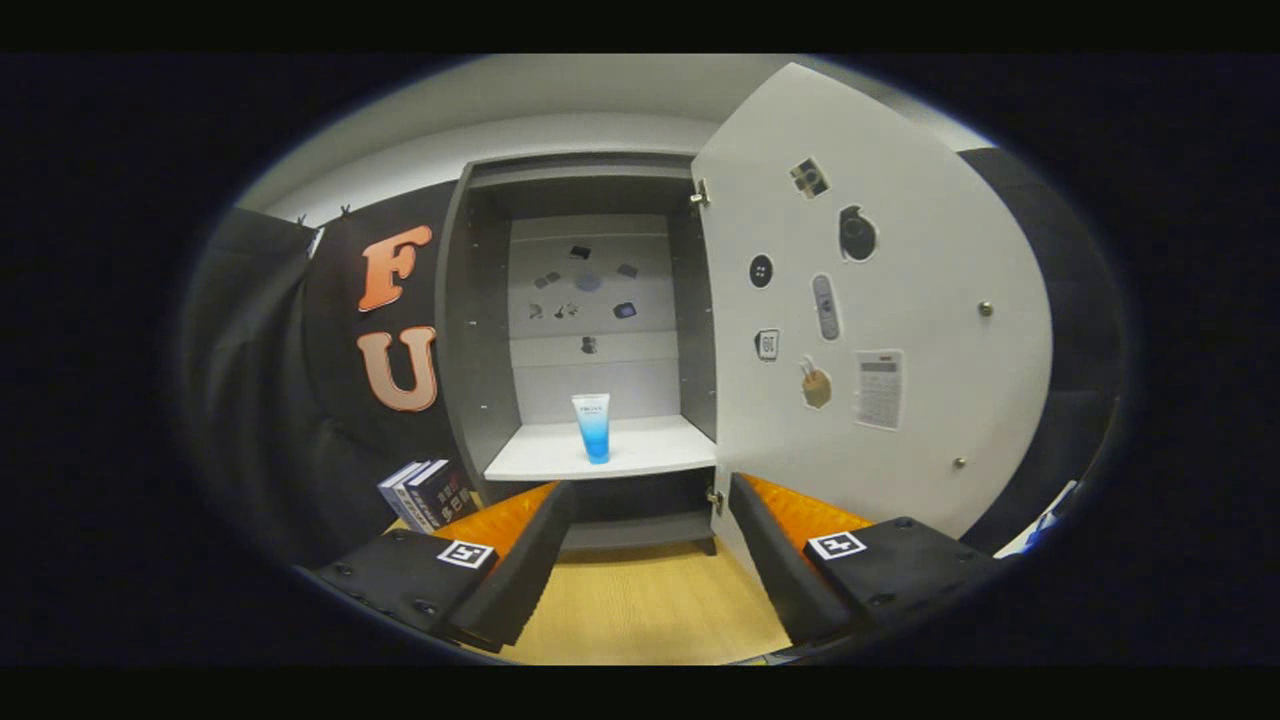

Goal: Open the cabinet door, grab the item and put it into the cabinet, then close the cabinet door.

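A grey cabinet [470,330] stands ahead of me with its white door [900,330] swung wide to the right. On the cabinet's white shelf [540,460] a blue and white tube [592,428] stands upright on its cap, near the front edge. My gripper [650,530] is open, well short of the shelf and below its level, with nothing between the fingers. The tube is beyond the fingers, a little left of the gap's middle.
Several stickers dot the inside of the door and the cabinet's back panel [590,300]. A few books [425,492] lean at the cabinet's lower left. A wooden tabletop [650,610] lies under the fingers. The door's lower edge reaches close to the right finger.
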`<state>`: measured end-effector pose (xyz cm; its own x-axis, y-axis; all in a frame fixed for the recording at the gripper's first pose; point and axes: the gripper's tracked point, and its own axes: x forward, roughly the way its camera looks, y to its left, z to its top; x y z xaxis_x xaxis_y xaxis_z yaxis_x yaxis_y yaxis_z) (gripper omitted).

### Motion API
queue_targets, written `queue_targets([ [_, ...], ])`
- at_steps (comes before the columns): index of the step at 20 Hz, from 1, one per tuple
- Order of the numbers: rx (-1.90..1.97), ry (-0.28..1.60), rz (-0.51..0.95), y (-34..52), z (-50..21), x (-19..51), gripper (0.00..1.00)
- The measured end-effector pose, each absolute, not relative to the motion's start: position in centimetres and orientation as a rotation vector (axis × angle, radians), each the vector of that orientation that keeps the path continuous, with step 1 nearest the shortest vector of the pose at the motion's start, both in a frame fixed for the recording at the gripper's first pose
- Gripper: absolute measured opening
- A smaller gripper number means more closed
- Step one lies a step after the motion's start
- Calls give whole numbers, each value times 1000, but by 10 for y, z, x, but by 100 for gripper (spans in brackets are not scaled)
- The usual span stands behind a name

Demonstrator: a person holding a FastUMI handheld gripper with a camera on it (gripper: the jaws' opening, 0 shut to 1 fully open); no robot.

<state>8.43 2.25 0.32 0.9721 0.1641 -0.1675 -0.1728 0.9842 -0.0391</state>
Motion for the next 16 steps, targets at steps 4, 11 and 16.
queue_targets([
  [4,-77,156,169,-32,17,43,98],
  [11,-65,168,107,-132,10,11,98],
  [16,-96,147,22,-198,0,33,98],
])
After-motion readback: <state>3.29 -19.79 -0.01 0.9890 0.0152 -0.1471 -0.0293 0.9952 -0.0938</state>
